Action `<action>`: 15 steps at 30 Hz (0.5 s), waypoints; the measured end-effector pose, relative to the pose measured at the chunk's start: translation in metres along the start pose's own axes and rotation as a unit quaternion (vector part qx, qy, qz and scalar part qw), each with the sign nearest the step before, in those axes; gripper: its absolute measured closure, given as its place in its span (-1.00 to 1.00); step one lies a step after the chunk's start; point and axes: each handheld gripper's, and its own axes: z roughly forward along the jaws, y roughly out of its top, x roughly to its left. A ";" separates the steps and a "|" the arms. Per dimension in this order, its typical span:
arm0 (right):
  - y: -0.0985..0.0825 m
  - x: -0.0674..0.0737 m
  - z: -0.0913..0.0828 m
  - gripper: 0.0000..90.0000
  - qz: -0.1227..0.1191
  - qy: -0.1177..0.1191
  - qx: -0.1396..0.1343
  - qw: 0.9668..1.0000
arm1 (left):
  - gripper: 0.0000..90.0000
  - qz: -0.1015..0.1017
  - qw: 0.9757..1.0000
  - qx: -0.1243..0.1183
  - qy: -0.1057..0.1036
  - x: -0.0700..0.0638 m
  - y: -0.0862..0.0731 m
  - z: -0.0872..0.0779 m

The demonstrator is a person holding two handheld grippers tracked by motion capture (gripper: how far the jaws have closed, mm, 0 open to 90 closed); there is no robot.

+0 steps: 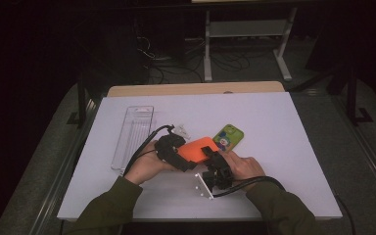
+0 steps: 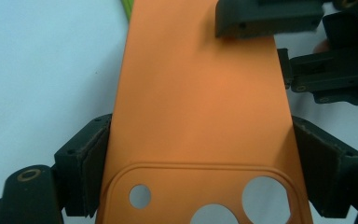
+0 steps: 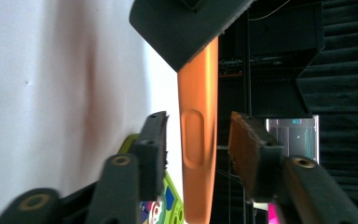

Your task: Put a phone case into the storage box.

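**Orange case held between both grippers, above the table**

High view: both hands meet near the middle of the white table (image 1: 274, 117). Left gripper (image 1: 188, 160) and right gripper (image 1: 209, 155) are both at the orange phone case (image 1: 198, 147), which sits lifted between them. Green phone (image 1: 228, 136) lies just beyond it on the right, apart from the case. Clear tray (image 1: 133, 137) lies to the far left, small white clip-like bit (image 1: 182, 130) near it.

Left gripper view: jaws closed on the case (image 2: 200, 102) across its width, pads pressing both long edges just above the camera cutouts. Right gripper (image 2: 279, 28) sits at the far end of the case.

Right gripper view: case (image 3: 198, 149) seen edge-on between the jaws. Gap visible on both sides, so this gripper looks parted around the edge, not yet clamped. Phone (image 3: 168, 200) shows below.

Judgement: step in hand is a two-handed hold on the case, likely ahead of fitting it to the phone. Next move calls for the right jaws to pinch the edge, then carry it over the phone, cutouts aligned.
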 end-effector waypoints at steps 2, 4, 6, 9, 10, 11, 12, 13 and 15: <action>0.000 0.001 -0.001 0.40 -0.002 -0.004 -0.001 1.000 | -0.66 -0.002 1.000 -0.002 0.000 0.000 0.000 0.000; 0.001 0.000 -0.001 0.46 -0.004 -0.009 -0.004 1.000 | -0.66 -0.003 1.000 -0.003 0.000 0.000 0.000 0.000; 0.002 0.001 -0.002 0.52 -0.008 -0.010 -0.005 1.000 | -0.66 -0.002 1.000 -0.005 -0.001 0.000 0.000 0.000; 0.003 0.002 -0.002 0.60 -0.012 -0.011 -0.005 1.000 | -0.66 -0.003 1.000 -0.006 -0.001 0.001 0.000 0.000; 0.003 0.002 -0.002 0.61 -0.012 -0.011 -0.005 1.000 | -0.66 -0.004 1.000 -0.007 -0.002 0.001 0.000 0.000; 0.003 0.002 -0.002 0.63 -0.012 -0.012 -0.005 1.000 | -0.66 -0.006 1.000 -0.007 -0.003 0.001 0.000 0.000; 0.003 0.002 -0.002 0.63 -0.012 -0.011 -0.005 1.000 | -0.66 -0.006 1.000 -0.007 -0.004 0.001 0.000 0.000; 0.003 0.002 -0.002 0.65 -0.012 -0.012 -0.005 1.000 | -0.66 -0.009 1.000 -0.010 -0.005 0.001 0.000 0.000; 0.003 0.002 -0.002 0.68 -0.017 -0.018 -0.002 1.000 | -0.66 -0.012 1.000 -0.009 -0.009 0.002 0.000 -0.001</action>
